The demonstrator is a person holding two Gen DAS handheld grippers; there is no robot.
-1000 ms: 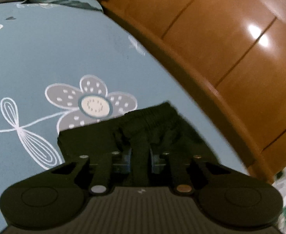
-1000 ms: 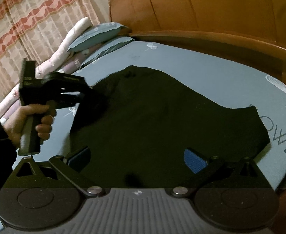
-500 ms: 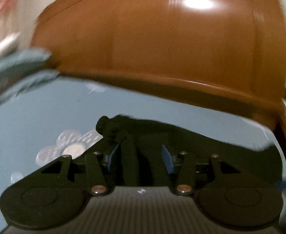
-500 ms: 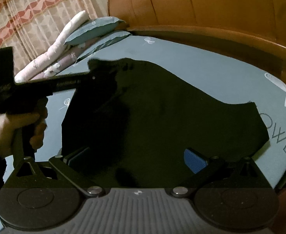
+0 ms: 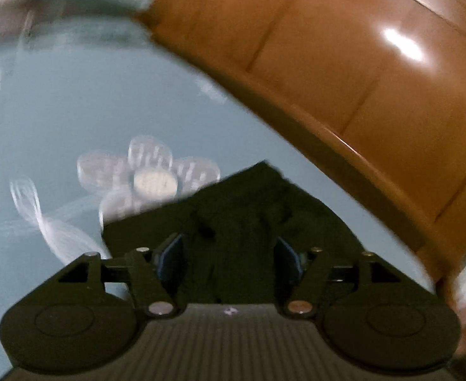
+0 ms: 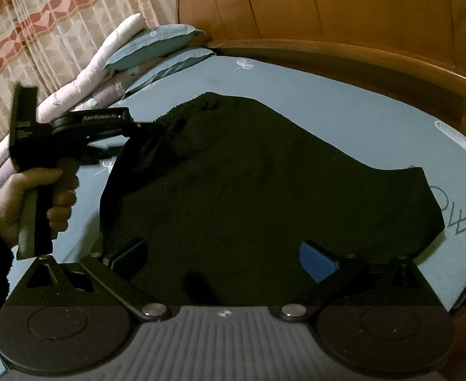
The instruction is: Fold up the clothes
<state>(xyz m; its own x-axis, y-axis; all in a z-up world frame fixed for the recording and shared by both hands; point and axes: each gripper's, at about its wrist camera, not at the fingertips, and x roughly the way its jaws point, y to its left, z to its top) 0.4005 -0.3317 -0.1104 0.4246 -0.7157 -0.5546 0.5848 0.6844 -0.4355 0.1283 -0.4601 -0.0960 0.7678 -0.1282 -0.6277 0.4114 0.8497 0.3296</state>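
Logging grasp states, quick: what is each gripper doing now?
Left gripper: open, black garment between its fingers.
Right gripper: open, over the garment.

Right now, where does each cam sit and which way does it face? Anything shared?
Left wrist: on the left gripper, low over the blue bedsheet, facing the wooden headboard; own open fingers straddle the black garment; image blurred.
Right wrist: on the right gripper, looking across the bed toward the pillows and curtain; own open fingers at the garment's near edge, plus the person's left hand holding the other gripper.
Shared: garment, bedsheet, headboard.
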